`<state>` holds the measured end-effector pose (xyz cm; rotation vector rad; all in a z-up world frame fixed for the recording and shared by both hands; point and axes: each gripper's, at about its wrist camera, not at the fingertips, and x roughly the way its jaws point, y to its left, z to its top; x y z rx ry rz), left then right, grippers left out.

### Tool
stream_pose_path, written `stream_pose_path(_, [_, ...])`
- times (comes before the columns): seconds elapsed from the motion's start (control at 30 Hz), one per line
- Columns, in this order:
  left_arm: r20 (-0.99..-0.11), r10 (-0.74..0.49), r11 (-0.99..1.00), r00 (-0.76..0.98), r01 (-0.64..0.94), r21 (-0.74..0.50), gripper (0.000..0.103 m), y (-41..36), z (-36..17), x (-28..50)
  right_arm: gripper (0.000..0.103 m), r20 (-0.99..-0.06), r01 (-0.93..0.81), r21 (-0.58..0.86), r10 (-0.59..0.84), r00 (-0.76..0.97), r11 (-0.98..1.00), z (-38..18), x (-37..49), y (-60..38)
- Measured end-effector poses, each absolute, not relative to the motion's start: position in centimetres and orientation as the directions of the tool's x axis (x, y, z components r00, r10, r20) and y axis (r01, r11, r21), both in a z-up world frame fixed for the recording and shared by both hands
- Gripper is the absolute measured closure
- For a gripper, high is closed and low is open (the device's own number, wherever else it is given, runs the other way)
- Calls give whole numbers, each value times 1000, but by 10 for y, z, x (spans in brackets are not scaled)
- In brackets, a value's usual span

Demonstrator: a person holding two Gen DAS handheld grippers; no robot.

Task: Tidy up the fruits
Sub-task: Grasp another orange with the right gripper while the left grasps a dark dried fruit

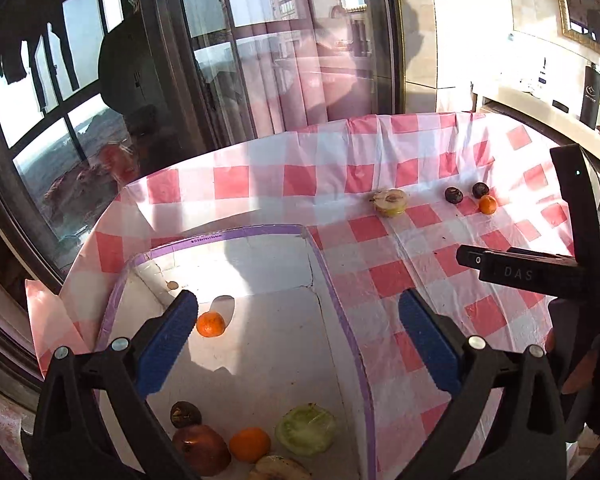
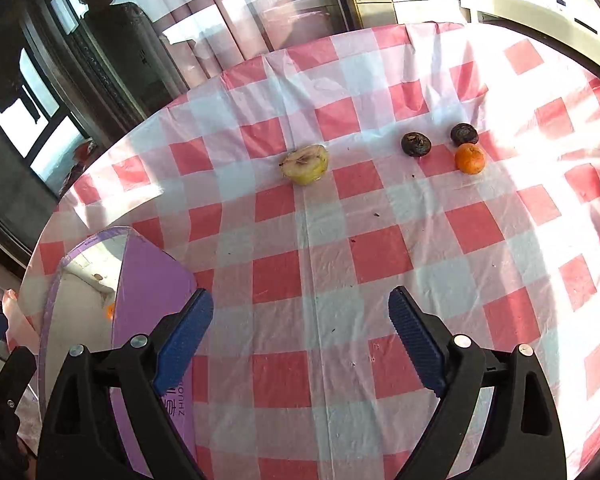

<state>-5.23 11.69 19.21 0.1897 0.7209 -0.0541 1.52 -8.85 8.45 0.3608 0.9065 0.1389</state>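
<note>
Four fruits are lying on the checked tablecloth well ahead of the right gripper, whose jaws are standing spread and holding nothing: a cut half fruit straight ahead of the gap, two dark round fruits further toward the right jaw's side, and a small orange touching the far dark one. The orange is looking light, firm and smooth, likely to roll, so gripping it across its widest part seems best; the half fruit is probably soft and wet on its cut face, so a gentle grip on the skin sides would suit. The left gripper is hovering, jaws also spread and empty, over the purple-edged box, where another orange is sitting just beside its left finger, with more fruit lying nearer the camera, under the jaws.
</note>
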Motion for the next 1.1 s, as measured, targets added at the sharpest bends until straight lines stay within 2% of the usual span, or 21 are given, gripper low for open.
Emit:
stream_pose_path(0.17, [-728, -96, 963, 679, 248, 104, 2, 35, 167, -38, 16, -803, 116, 290, 176, 569, 950, 47, 32, -157])
stream_pose_path(0.3, [-805, -129, 950, 579, 304, 67, 2, -14, 126, -24, 16, -834, 157, 239, 120, 539, 958, 22, 50, -200])
stream_pose_path(0.6, [-902, -41, 972, 431, 227, 64, 2, -59, 53, 21, 18, -815, 28, 95, 61, 576, 995, -6, 112, -226])
stream_pose_path(0.93, [-916, 52, 985, 399, 133, 114, 2, -73, 29, 81, 24, -790, -51, 99, 110, 603, 994, -14, 190, -239])
stream_pose_path(1.1, [-918, 64, 990, 392, 92, 108, 2, -74, 22, 118, 34, -786, -79, 86, 117, 607, 993, -15, 203, -240])
